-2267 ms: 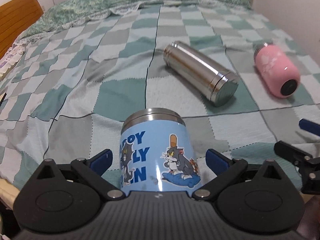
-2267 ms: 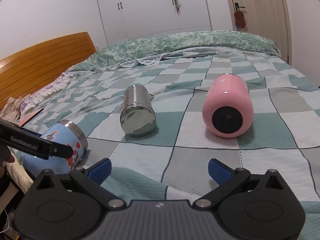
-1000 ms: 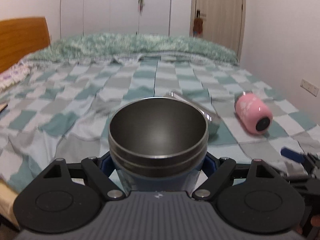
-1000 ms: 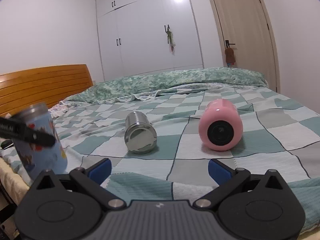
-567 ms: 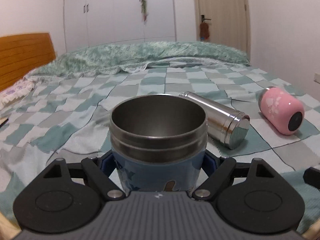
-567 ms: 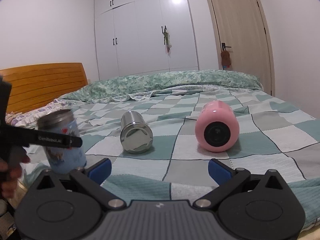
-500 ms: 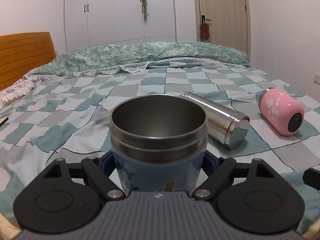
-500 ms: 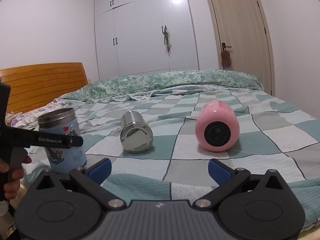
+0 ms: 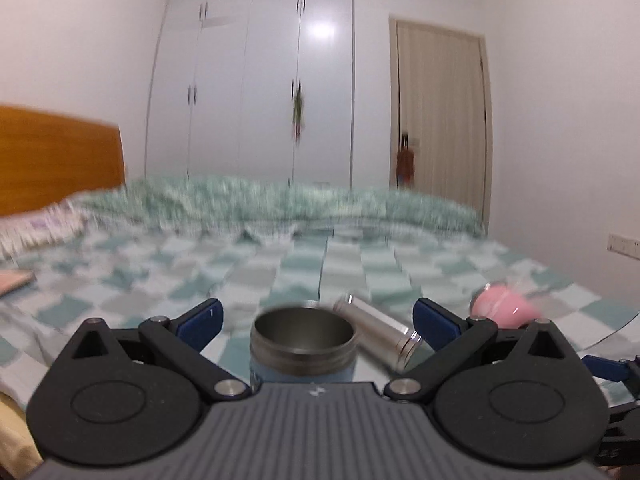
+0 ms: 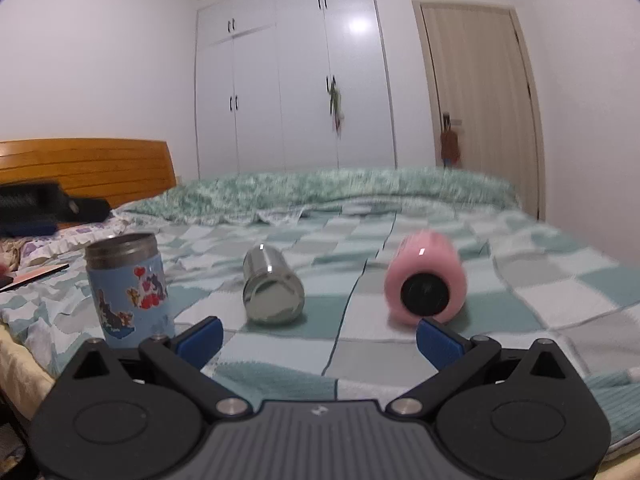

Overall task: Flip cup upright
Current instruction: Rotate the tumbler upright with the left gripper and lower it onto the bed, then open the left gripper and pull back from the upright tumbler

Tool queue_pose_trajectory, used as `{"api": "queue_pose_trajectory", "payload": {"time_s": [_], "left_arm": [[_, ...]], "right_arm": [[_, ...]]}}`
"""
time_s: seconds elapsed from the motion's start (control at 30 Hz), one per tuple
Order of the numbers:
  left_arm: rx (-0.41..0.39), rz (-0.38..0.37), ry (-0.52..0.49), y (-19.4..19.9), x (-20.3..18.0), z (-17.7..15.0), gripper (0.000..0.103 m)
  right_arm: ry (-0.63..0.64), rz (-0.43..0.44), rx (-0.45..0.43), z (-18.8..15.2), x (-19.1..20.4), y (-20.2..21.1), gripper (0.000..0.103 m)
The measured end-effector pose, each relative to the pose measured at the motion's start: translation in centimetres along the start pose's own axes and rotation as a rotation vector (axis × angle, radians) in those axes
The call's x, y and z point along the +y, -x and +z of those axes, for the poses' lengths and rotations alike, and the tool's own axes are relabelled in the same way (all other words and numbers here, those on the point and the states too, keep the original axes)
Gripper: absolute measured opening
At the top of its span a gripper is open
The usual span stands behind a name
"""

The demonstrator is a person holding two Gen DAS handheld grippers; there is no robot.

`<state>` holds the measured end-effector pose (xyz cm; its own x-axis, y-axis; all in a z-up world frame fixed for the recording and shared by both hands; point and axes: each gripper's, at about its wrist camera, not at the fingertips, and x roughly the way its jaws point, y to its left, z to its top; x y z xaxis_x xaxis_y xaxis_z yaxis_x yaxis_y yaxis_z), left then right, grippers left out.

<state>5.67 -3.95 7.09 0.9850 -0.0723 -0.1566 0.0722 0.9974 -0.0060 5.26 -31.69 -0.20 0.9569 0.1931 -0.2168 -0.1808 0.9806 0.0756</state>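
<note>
Spreading across both views, the bed with its teal, grey and white checked quilt (image 10: 400, 280) carries everything else, backed by an orange wooden headboard (image 10: 88, 168) on the left and tall white wardrobe doors (image 10: 296, 80) behind. On the quilt's right side lies a pink rounded bottle (image 10: 426, 284) on its side, its black end facing the right wrist camera. Near the middle lies a plain stainless-steel cylindrical flask (image 10: 272, 284), also on its side and well apart from the pink one. At the quilt's near left edge stands the blue cartoon-printed steel cup (image 10: 128, 288), upright with its open metal mouth on top.

The left gripper (image 9: 316, 320) sits above and behind that cup (image 9: 303, 346), its blue-tipped fingers spread wide on either side of the rim without touching it, holding nothing. The right gripper (image 10: 318, 334) is likewise wide open and empty, low over the quilt, its right blue finger (image 10: 440, 340) just in front of the pink bottle.
</note>
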Motion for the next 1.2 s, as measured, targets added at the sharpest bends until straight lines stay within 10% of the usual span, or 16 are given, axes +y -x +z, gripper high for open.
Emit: {"api": "queue_pose_trajectory", "payload": {"time_s": [0.43, 1.2], "left_arm": [[0.015, -0.114, -0.011, 5.1, -4.6, -1.6, 0.103], [-0.075, -0.028, -0.073, 5.5, -4.1, -8.3, 0.103]], "right_arm": [[0.045, -0.043, -0.07, -0.2, -0.2, 6.5, 0.103], [0.103, -0.113, -0.115, -1.5, 0.9, 7.9, 0.103]]}}
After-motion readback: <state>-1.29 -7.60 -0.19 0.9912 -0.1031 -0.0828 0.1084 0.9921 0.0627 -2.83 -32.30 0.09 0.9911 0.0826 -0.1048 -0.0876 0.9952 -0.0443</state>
